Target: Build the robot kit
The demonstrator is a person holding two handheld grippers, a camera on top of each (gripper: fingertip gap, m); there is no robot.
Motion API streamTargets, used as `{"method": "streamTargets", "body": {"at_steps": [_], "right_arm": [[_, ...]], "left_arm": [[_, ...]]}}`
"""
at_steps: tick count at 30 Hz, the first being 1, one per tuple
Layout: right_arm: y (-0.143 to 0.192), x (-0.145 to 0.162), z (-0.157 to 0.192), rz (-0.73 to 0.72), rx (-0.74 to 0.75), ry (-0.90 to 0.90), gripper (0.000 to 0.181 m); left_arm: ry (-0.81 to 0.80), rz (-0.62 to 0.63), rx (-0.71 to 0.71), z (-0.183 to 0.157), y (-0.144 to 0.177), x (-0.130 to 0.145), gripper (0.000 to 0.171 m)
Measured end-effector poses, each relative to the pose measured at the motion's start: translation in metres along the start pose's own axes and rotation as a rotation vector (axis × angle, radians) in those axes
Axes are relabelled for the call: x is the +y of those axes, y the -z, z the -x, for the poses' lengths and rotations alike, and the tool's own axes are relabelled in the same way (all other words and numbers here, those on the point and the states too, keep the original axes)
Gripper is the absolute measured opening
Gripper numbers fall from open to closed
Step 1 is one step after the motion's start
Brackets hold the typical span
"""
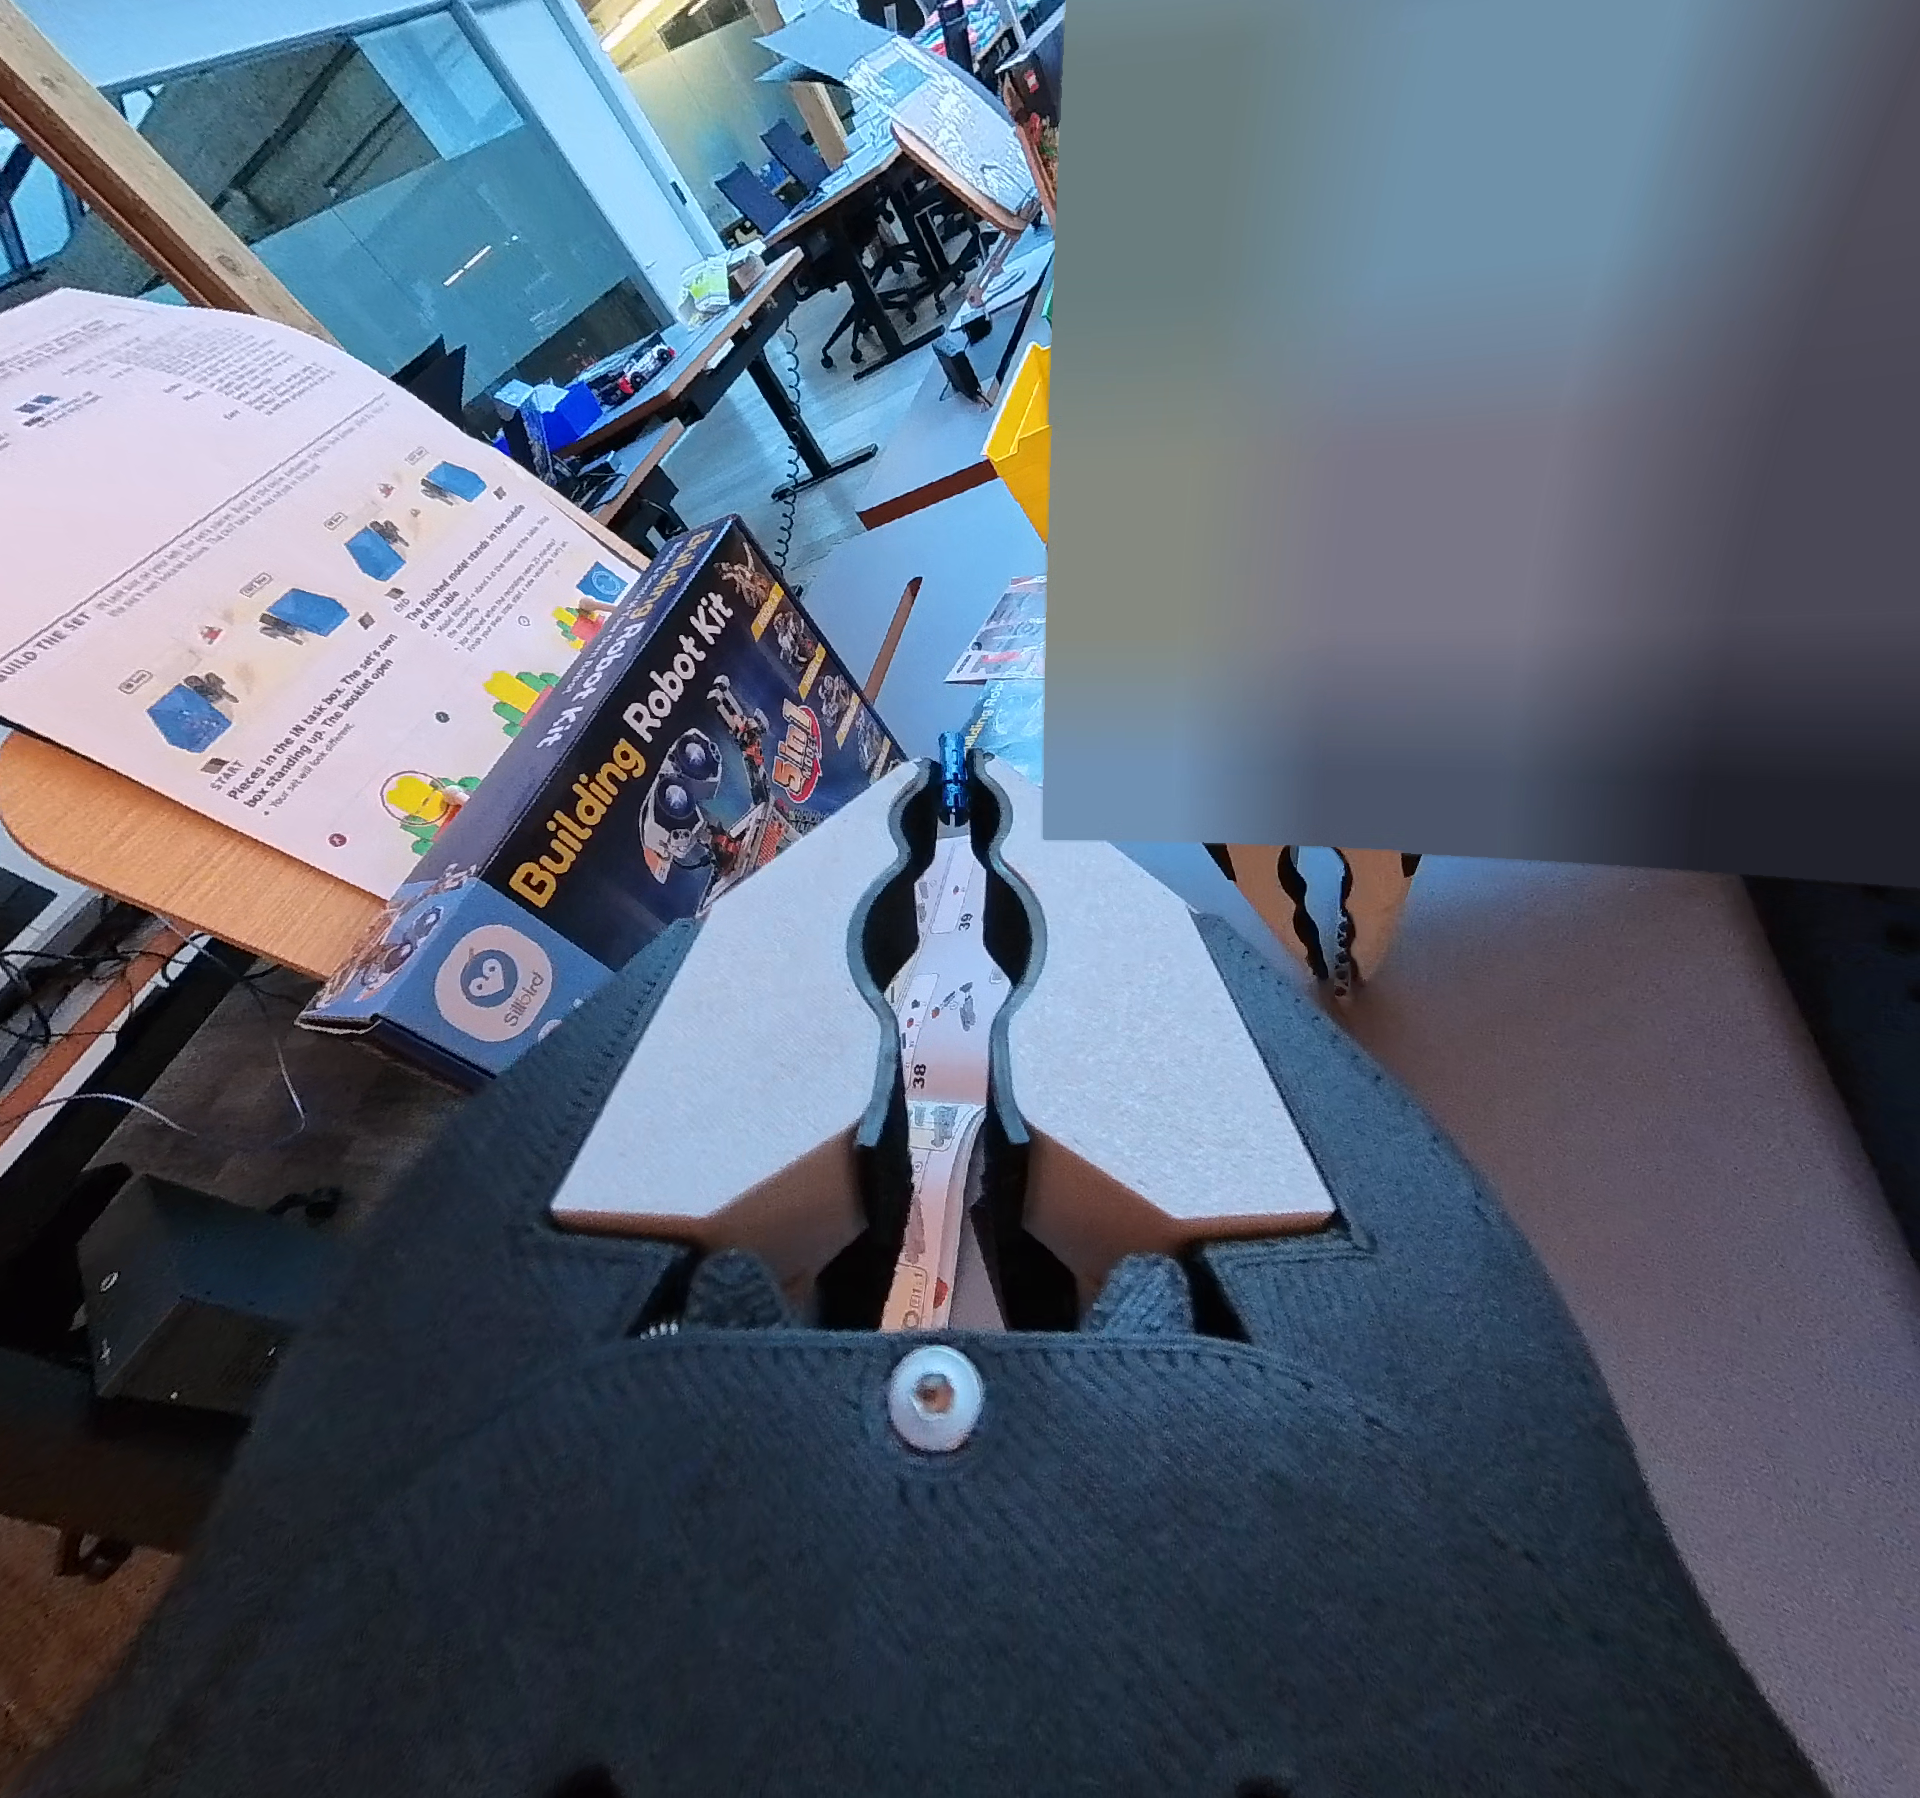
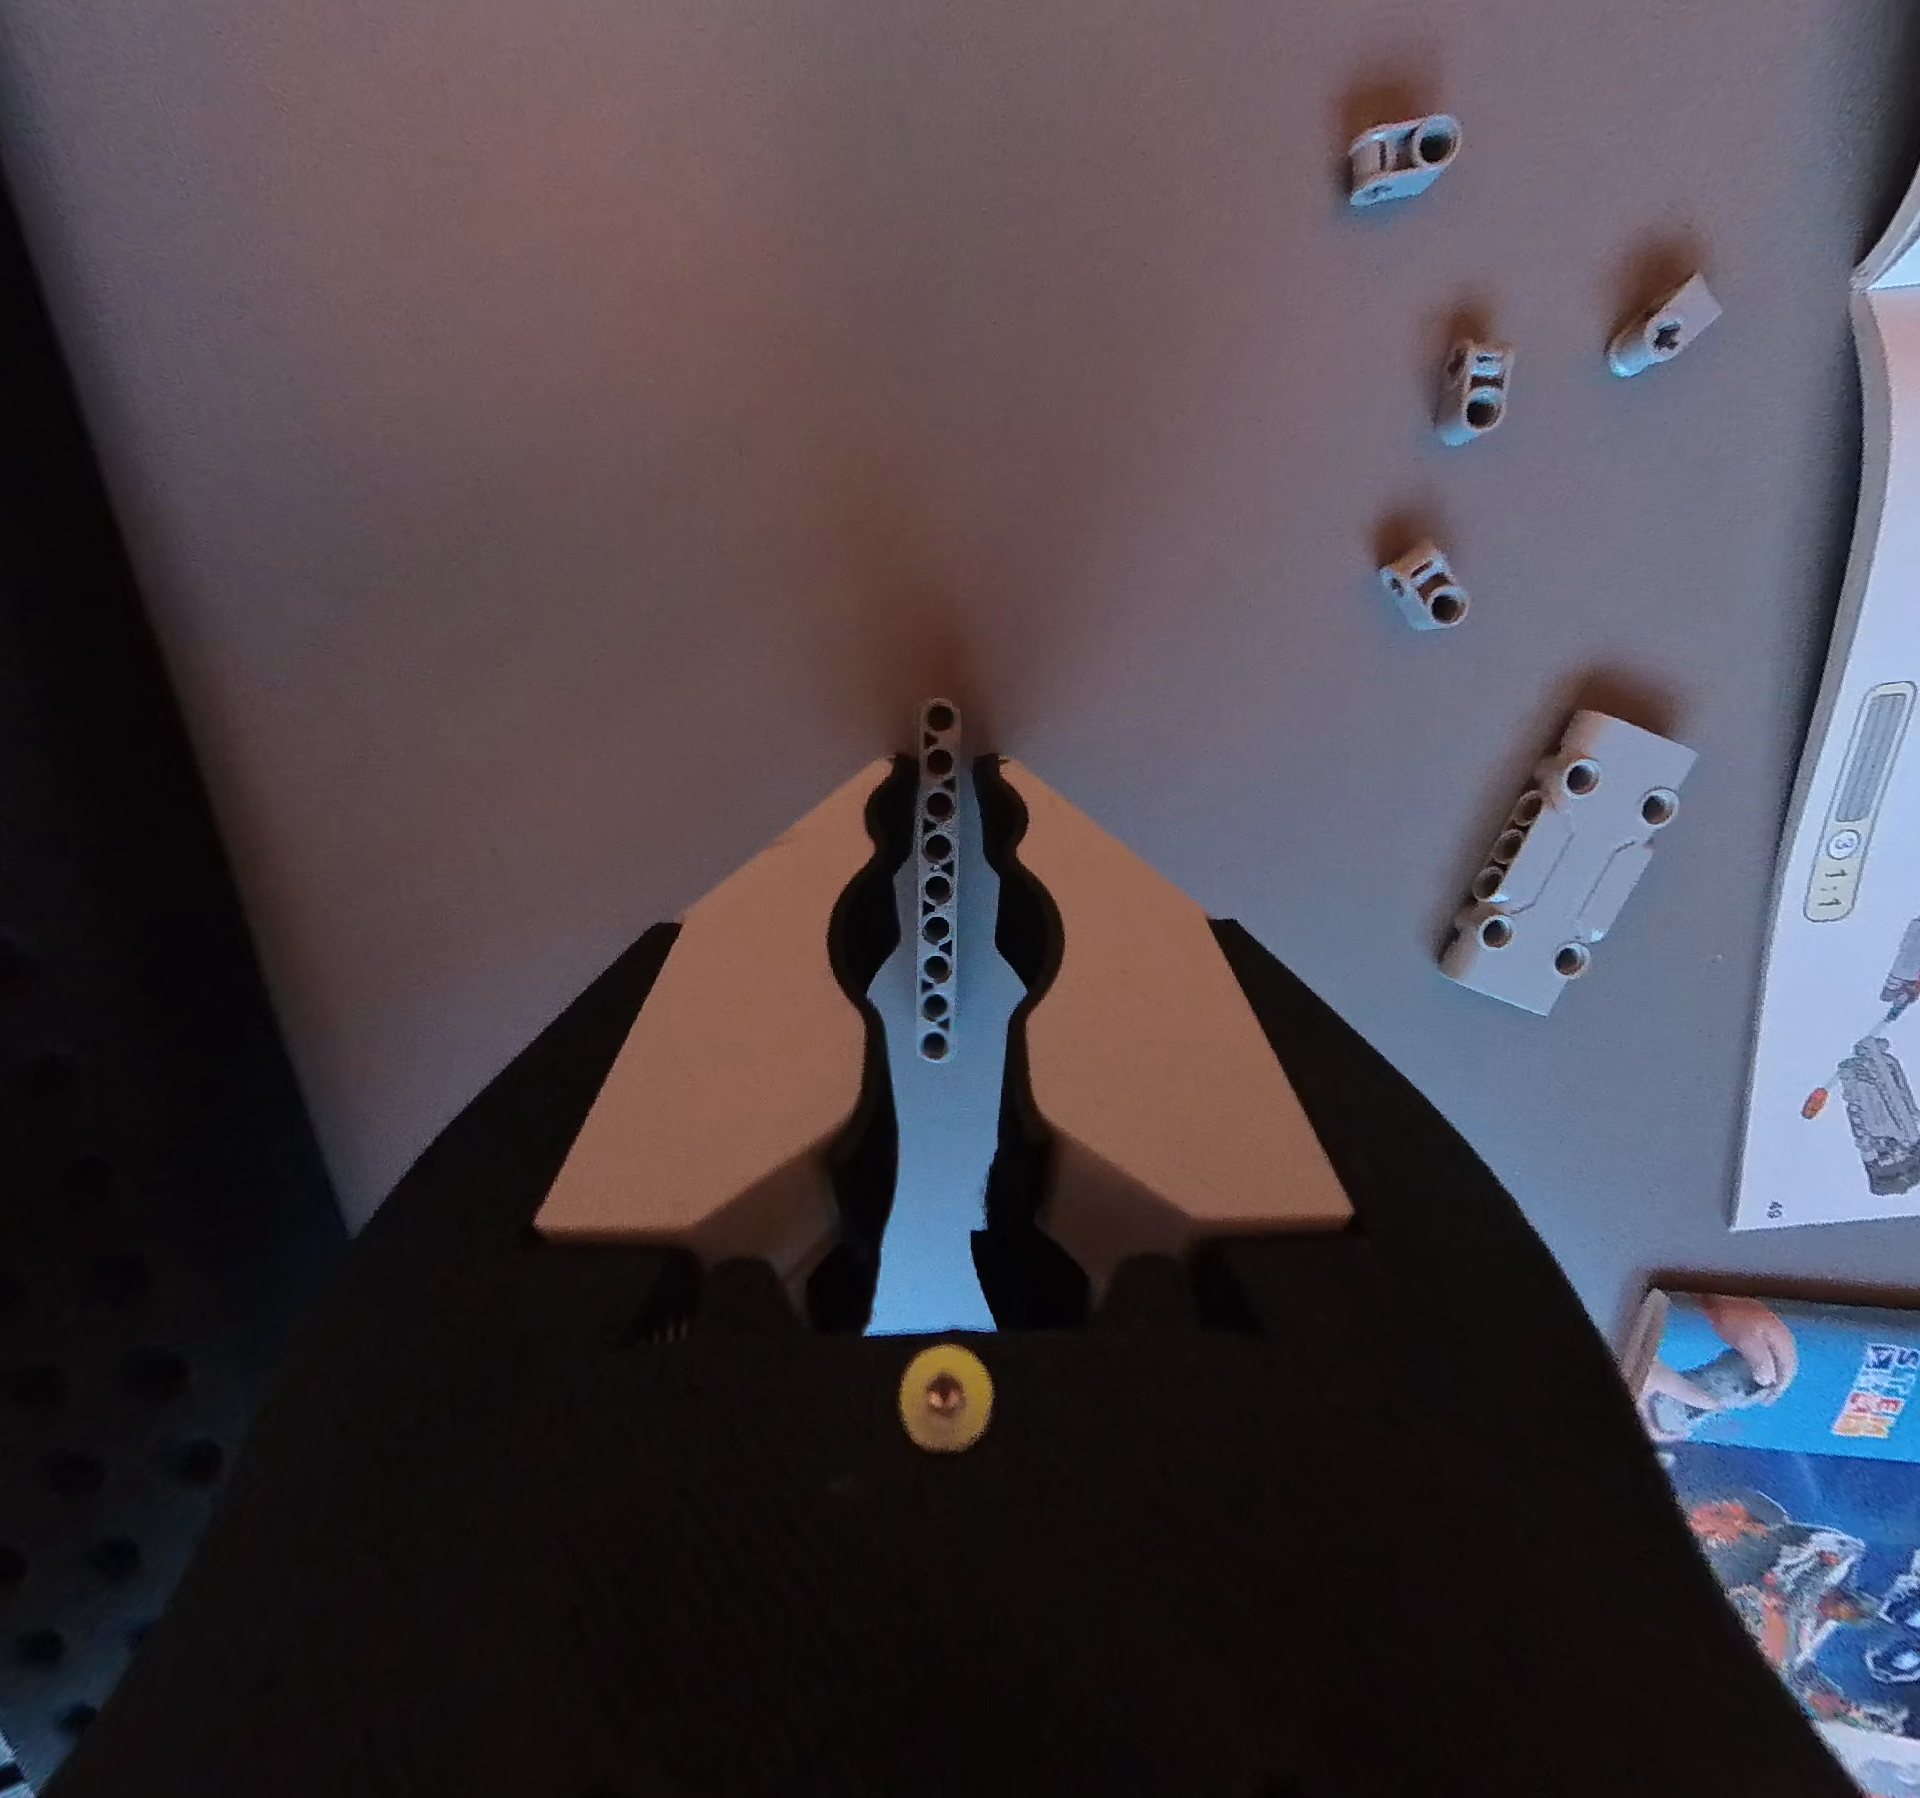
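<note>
Grey holed beam, 1 row of round holes, pinched on edge between right gripper fingers over grey worktop; 4 small grey connectors lie well apart. Left gripper fingertips clamp small blue pin.

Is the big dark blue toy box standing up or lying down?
Tipped. The box leans back against the cardboard board holding a printed sheet, not flat nor upright.

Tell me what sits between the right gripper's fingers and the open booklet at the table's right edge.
In the right wrist view, a grey panel piece and small grey connectors lie on the table between the right gripper and the booklet.
</note>
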State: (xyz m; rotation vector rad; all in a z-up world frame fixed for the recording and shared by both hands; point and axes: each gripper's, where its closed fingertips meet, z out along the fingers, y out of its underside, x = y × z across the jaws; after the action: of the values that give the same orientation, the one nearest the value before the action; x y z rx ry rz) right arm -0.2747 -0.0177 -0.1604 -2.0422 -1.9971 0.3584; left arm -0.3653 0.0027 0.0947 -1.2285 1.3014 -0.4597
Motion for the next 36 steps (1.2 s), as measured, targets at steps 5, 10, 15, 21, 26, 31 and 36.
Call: {"method": "streamTargets", "body": {"at_steps": [5,10,15,21,26,31,36], "right_arm": [[-0.001,-0.002,0.0,0.014,-0.01,0.002,0.007],[0.028,-0.032,-0.021,-0.199,0.046,-0.01,0.007],[0.189,-0.098,-0.087,-1.103,0.153,-0.185,0.006],[0.256,-0.084,-0.127,-1.337,0.164,-0.283,0.007],[0.228,-0.081,-0.125,-1.272,0.063,-0.275,0.007],[0.212,-0.076,-0.13,-1.319,-0.058,-0.29,0.006],[0.179,-0.076,-0.131,-1.293,-0.229,-0.342,0.006]], "left_arm": [[0.001,0.006,-0.001,0.001,0.0,0.002,0.003],[0.005,0.015,-0.043,0.011,0.007,0.004,0.003],[0.034,-0.016,-0.111,0.029,0.026,0.003,0.003],[0.055,0.011,-0.158,0.045,0.034,0.016,0.003],[0.137,0.047,-0.15,0.052,0.022,0.037,0.003],[0.592,-0.019,0.061,0.047,-0.006,0.053,0.003],[0.791,-0.045,0.173,0.043,-0.023,0.071,0.003]]}}
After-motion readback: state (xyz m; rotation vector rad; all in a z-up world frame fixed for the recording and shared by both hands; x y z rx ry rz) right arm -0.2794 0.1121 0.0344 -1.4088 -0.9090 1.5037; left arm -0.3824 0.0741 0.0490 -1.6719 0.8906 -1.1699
